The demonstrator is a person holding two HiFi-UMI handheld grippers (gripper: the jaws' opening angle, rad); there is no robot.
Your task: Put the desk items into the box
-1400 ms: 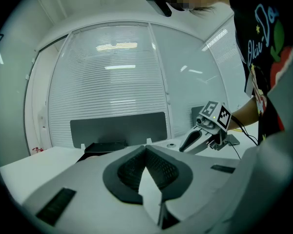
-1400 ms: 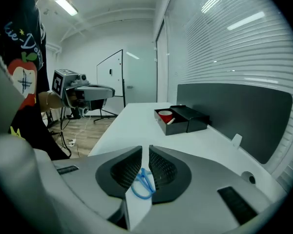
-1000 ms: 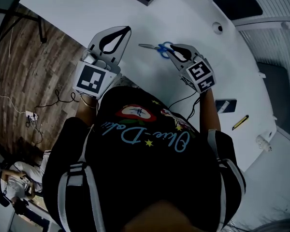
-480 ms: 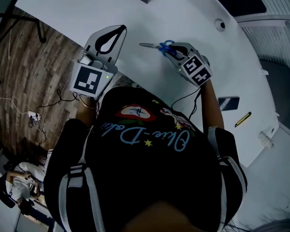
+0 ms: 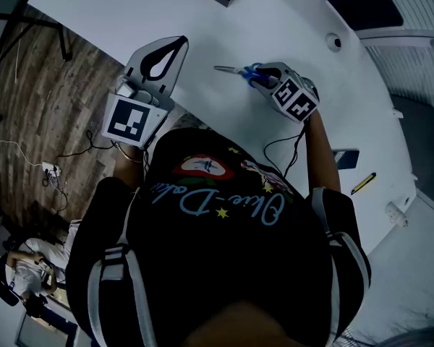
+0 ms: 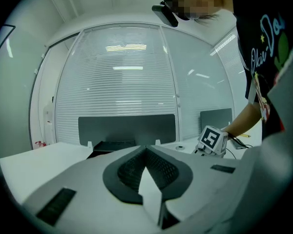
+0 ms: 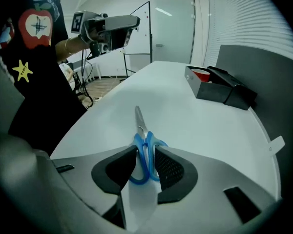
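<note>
Scissors (image 7: pixel 142 141) with blue handle loops lie flat on the white table (image 5: pixel 166 13), blades closed and pointing away from my right gripper (image 5: pixel 264 74) along the tabletop. That gripper tilts down over the handle end. Its jaws have just been opening and I read them as apart, with both blue loops between the dark pads. The loops sit very close to the pad tips on either side, but the scissors rest on the table surface and are not lifted.

From the right gripper view I see the dark open box (image 7: pixel 219 89) farther along the table, near its far edge beside a grey partition (image 7: pixel 263 72), well apart from the scissors. Something red (image 7: pixel 201 74) shows inside its nearer end; I cannot tell what it is.

My left gripper (image 5: pixel 179 43) hangs at the table's near edge, to the left of the scissors and clear of them. It points roughly level, and its jaws are together at the tips with nothing in them.

On the right side of the head view, beyond my right forearm, a dark flat slab (image 5: pixel 345 157) and a yellow-and-black pen-shaped item (image 5: pixel 362 183) lie on the table, near each other but not touching
</note>
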